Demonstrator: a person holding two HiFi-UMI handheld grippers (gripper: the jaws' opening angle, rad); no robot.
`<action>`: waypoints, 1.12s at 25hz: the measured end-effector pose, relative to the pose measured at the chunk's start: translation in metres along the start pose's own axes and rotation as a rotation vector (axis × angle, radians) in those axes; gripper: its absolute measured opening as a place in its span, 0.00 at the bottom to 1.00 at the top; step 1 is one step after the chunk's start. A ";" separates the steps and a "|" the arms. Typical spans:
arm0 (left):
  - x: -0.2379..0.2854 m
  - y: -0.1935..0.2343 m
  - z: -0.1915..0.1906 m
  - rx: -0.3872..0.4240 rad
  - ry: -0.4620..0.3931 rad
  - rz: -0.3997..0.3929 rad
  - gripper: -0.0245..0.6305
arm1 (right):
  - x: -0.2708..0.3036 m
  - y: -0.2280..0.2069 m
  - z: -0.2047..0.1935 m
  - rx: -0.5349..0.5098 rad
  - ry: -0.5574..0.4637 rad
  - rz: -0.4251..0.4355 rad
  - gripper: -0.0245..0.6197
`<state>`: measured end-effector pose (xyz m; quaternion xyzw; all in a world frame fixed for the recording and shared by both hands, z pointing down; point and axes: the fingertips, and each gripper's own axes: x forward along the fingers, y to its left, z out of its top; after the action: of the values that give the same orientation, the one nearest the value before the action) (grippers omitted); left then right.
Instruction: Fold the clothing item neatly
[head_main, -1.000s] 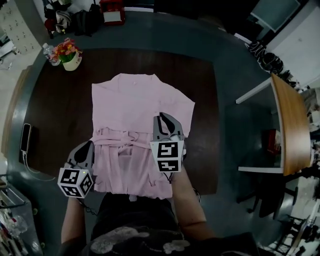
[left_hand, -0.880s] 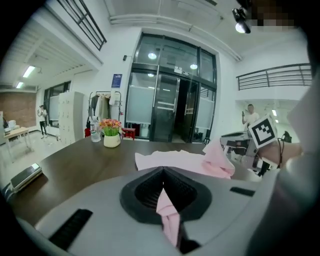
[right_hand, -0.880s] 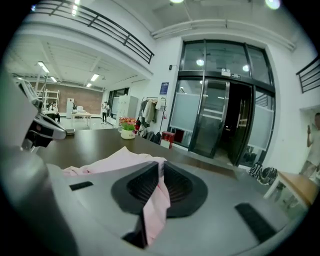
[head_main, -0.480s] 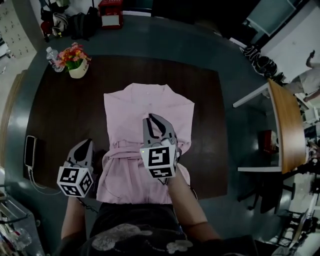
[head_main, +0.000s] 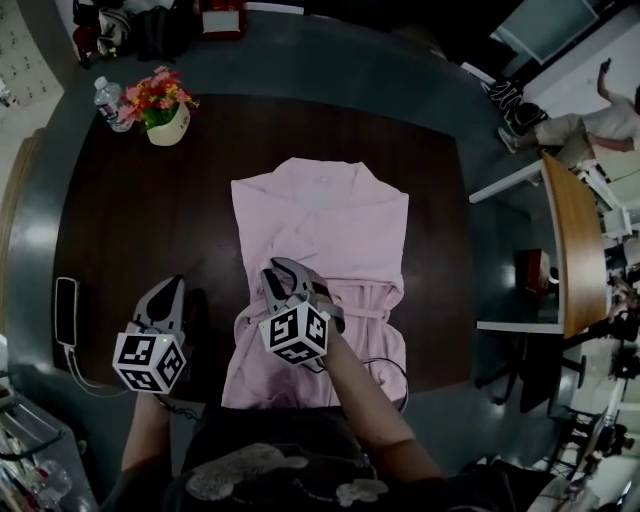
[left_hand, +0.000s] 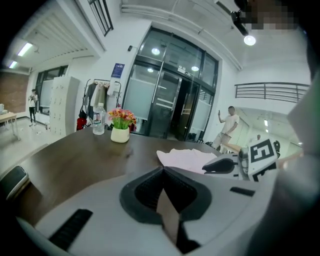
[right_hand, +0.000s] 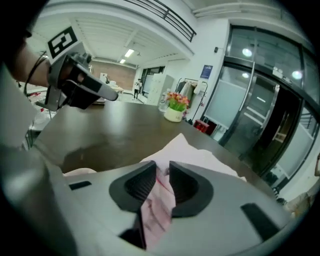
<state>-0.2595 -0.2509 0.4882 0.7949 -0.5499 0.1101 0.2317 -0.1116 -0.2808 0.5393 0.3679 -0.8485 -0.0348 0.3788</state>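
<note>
Dark table (head_main: 120, 220), glass-fronted hall. Pink garment (head_main: 330, 220) lies flat mid-table. My right claw (head_main: 283, 270) pinches a fold, jaws just easing apart; it has swung leftward across the cloth. Left claw (head_main: 168, 286) closed, empty, beside the garment.

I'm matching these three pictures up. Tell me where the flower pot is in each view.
Head view: flower pot at upper left.
Left gripper view: flower pot left of centre, mid-height.
Right gripper view: flower pot just above centre.
Shared landmark: the pink garment, lying nearer the person than the pot in every view.
</note>
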 end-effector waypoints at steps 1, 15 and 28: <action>0.000 0.002 -0.003 -0.005 0.005 -0.001 0.05 | 0.000 0.008 -0.002 0.001 0.004 0.025 0.14; 0.006 0.005 -0.015 -0.013 0.019 -0.049 0.05 | -0.046 0.011 0.013 0.150 -0.098 0.091 0.29; 0.017 0.017 -0.020 -0.036 0.038 -0.060 0.05 | 0.048 -0.054 -0.044 0.310 0.188 0.086 0.29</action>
<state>-0.2679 -0.2600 0.5167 0.8044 -0.5232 0.1084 0.2596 -0.0714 -0.3415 0.5822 0.3870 -0.8195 0.1469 0.3963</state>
